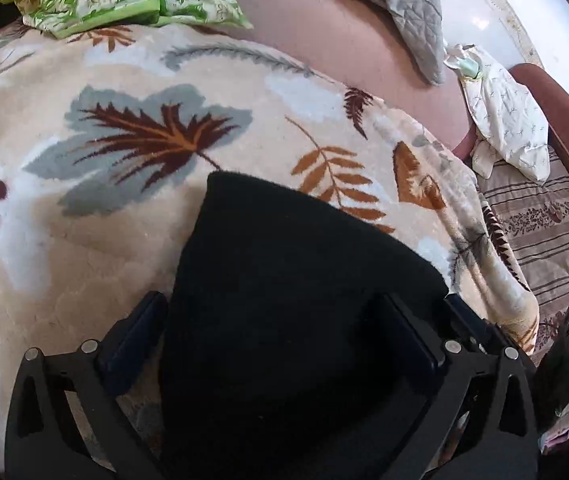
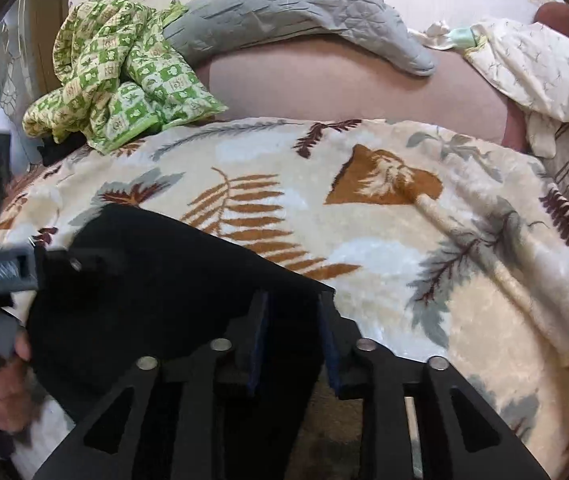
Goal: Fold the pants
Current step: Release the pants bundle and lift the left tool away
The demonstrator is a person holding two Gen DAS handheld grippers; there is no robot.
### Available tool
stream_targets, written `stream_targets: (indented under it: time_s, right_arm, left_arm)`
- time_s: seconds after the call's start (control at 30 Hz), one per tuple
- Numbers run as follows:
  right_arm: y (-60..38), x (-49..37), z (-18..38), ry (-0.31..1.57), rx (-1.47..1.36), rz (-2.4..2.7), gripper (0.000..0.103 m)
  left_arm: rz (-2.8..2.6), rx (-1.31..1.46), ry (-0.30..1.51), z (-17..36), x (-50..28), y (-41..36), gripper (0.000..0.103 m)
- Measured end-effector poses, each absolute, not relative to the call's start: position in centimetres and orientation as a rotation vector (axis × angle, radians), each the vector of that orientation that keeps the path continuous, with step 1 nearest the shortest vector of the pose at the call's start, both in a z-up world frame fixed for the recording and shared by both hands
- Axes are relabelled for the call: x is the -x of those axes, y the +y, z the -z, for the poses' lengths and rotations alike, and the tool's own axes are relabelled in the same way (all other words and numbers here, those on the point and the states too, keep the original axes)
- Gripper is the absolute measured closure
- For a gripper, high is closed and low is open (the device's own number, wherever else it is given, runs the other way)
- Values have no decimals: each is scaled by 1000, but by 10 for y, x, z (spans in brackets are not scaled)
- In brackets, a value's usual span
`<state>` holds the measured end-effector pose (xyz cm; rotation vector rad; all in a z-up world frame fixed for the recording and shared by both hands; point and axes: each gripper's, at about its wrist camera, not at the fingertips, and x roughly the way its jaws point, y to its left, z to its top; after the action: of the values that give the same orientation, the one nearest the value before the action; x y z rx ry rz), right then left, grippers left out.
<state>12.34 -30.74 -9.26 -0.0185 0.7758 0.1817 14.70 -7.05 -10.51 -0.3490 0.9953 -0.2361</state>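
The black pants lie folded on the leaf-patterned blanket, at 6 o'clock in both views. Left gripper – jaws spread wide, one finger on each side of the fabric, pads clear of it. Right gripper – jaws partly apart over the pants' edge; whether they pinch it cannot be told. A green checked cloth sits at 10 o'clock.

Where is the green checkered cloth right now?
The green checkered cloth lies bunched at the far left of the bed in the right wrist view, beside the grey quilt and just beyond the leaf-print blanket.
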Motion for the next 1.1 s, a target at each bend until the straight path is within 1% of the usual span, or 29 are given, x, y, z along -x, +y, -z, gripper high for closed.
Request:
stream_targets:
  time_s: [0.03,0.1,0.13,0.2,0.27,0.33,0.37,0.4,0.5,0.53,0.6,0.7,0.83,0.97,1.1]
  right_arm:
    - [-313,-124,93,784,-11,-171,60]
    - [-330,-125,98,812,-69,-118,28]
    - [-335,-127,100,824,-97,-116,24]
    - [-345,-131,104,846,-168,-138,22]
    - [-347,-130,103,834,-180,-142,22]
    - [-345,-121,97,786,-158,-126,23]
    - [-345,-111,88,730,-145,-102,24]
    - [-347,-100,80,675,-139,-81,23]
    - [-354,-52,49,506,-150,-50,21]
    - [-355,-40,43,489,-153,-57,21]
    - [-356,-17,32,472,-158,-89,21]
    - [-356,19,20,463,-190,-148,21]
    - [-348,54,12,479,-209,-216,21]
    - [-326,70,13,481,-84,-201,21]
    - [-312,67,20,503,1,-184,21]
  left_arm:
    - [234,336,993,105,-146,-72,0]
    - [233,334,991,104,-144,-73,0]
    - [235,337,987,104,-143,-73,0]
    - [241,333,950,105,-140,-73,0]
    - [248,303,936,102,-139,-76,0]
    - [257,302,981,96,-139,-74,0]
    - [241,303,1014,87,-136,-70,0]
    - [228,295,1009,79,-132,-68,0]
    - [196,184,904,27,-102,-65,0]
    - [193,159,887,17,-96,-66,0]
    - [160,86,846,-11,-75,-68,0]
    - [60,-48,734,-45,-37,-75,0]
    - [48,-106,620,-71,6,-83,0]
    - [43,-116,551,-82,27,-94,0]
    - [33,-139,547,-78,25,-105,0]
